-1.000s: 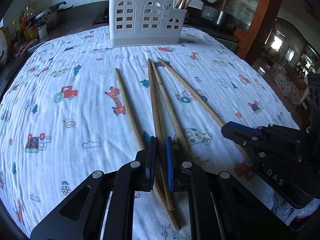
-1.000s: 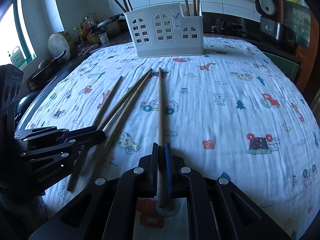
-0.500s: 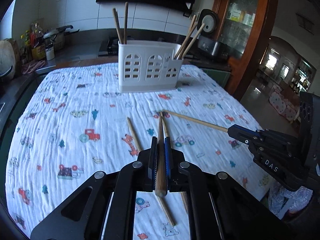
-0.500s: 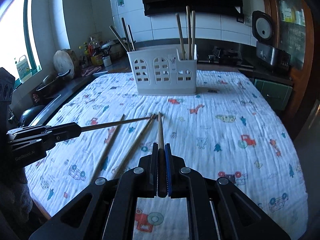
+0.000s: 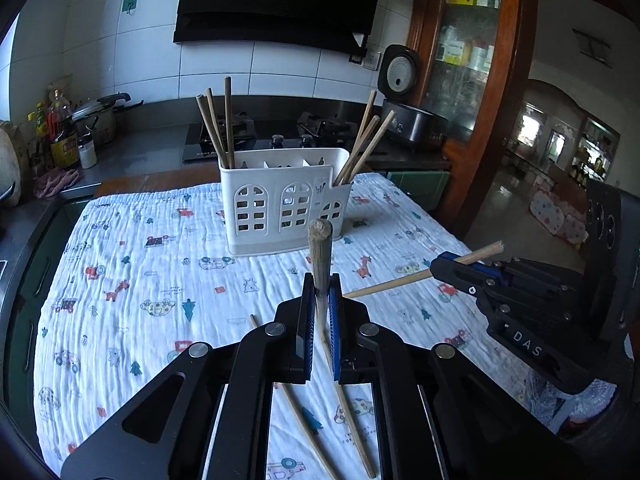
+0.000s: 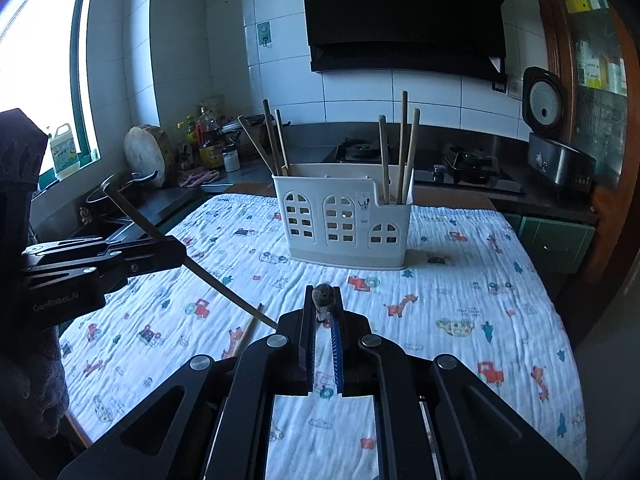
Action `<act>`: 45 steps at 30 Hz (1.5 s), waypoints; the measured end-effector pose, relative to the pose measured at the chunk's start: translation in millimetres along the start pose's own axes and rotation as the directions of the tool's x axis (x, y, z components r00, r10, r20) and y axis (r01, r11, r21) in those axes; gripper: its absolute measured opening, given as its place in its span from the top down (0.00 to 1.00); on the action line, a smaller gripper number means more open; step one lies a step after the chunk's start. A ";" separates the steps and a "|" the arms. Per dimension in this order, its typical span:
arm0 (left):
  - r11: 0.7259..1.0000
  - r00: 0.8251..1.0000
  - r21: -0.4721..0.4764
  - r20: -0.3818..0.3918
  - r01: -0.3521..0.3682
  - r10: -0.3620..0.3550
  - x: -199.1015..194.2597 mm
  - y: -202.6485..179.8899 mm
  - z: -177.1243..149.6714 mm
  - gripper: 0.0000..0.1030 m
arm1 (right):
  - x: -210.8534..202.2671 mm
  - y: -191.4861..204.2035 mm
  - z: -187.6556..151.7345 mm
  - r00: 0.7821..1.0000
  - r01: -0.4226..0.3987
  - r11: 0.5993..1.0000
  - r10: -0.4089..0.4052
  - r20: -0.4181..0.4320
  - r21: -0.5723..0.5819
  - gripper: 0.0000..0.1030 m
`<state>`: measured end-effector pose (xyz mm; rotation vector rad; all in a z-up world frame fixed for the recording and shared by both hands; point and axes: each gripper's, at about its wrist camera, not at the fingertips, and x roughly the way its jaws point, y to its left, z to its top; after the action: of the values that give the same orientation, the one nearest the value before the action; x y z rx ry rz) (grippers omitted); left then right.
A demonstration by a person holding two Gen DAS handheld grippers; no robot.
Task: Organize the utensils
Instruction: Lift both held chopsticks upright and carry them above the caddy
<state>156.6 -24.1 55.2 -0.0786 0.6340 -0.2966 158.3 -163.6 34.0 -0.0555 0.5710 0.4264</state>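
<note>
My left gripper (image 5: 320,292) is shut on a wooden chopstick (image 5: 321,256), lifted above the table with its butt end pointing up toward the camera. My right gripper (image 6: 323,304) is shut on another chopstick (image 6: 323,295), also raised; it shows in the left wrist view (image 5: 436,274) held slanting. The left gripper with its chopstick (image 6: 208,276) shows at the left of the right wrist view. The white utensil holder (image 5: 282,200) stands at the table's far side with several chopsticks in its end compartments. Two chopsticks (image 5: 304,416) still lie on the cloth below my left gripper.
A white cartoon-print cloth (image 5: 160,280) covers the table. Behind it runs a kitchen counter with a stove (image 6: 460,164), a rice cooker (image 5: 412,124), bottles (image 5: 60,132) and a pot. A wooden cabinet (image 5: 480,80) stands at the right.
Both grippers have lifted their chopsticks off the cloth and risen well above the table, tilting the sticks upright. Two chopsticks stay on the cloth.
</note>
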 end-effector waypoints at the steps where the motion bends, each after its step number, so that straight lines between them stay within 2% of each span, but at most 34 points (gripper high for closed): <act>1: 1.000 1.000 0.001 -0.001 0.003 -0.003 1.2 1.0 2.6 0.95 | 1.9 -2.2 5.8 1.000 -0.003 1.000 0.003 -0.003 -0.001 0.93; 13: 1.000 1.000 -0.004 -0.007 0.028 -0.028 19.0 17.0 59.8 0.95 | 6.2 -22.0 102.0 0.997 -0.067 0.996 0.065 -0.030 -0.056 0.93; 17: 1.000 0.999 0.013 0.033 0.025 -0.026 13.5 17.0 89.7 0.95 | 1.6 -23.4 132.8 0.997 -0.079 0.993 0.078 -0.018 -0.084 0.93; 21: 0.999 0.994 0.032 0.109 0.005 -0.009 2.1 16.4 128.1 0.95 | -5.9 -21.3 163.2 0.997 -0.070 0.991 0.072 0.014 -0.118 0.94; 25: 0.998 0.984 0.048 0.175 -0.047 0.038 -0.7 14.8 160.9 0.95 | -5.3 -20.5 186.6 0.998 -0.046 0.989 0.052 0.040 -0.144 0.93; 28: 0.993 0.975 0.051 0.203 -0.105 0.092 8.0 16.2 180.2 0.95 | -0.8 -22.1 199.0 0.998 -0.029 0.988 0.038 0.054 -0.154 0.93; 32: 0.989 0.970 0.028 0.197 -0.148 0.140 27.9 24.2 194.6 0.95 | 12.5 -27.7 209.7 0.999 -0.005 0.988 0.013 0.052 -0.152 0.93; 37: 0.990 0.973 -0.011 0.180 -0.144 0.143 51.2 39.3 199.6 0.95 | 34.4 -39.0 216.0 0.998 0.034 0.989 -0.027 0.049 -0.144 0.93; 45: 0.988 0.982 -0.023 0.110 -0.153 0.155 84.4 52.3 187.3 0.95 | 72.5 -53.7 206.1 0.998 0.061 0.988 -0.064 -0.017 -0.140 0.93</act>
<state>345.4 -2.6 149.1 -0.0587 0.5279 -0.1371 340.6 -150.8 165.3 -0.2118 0.5589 0.4045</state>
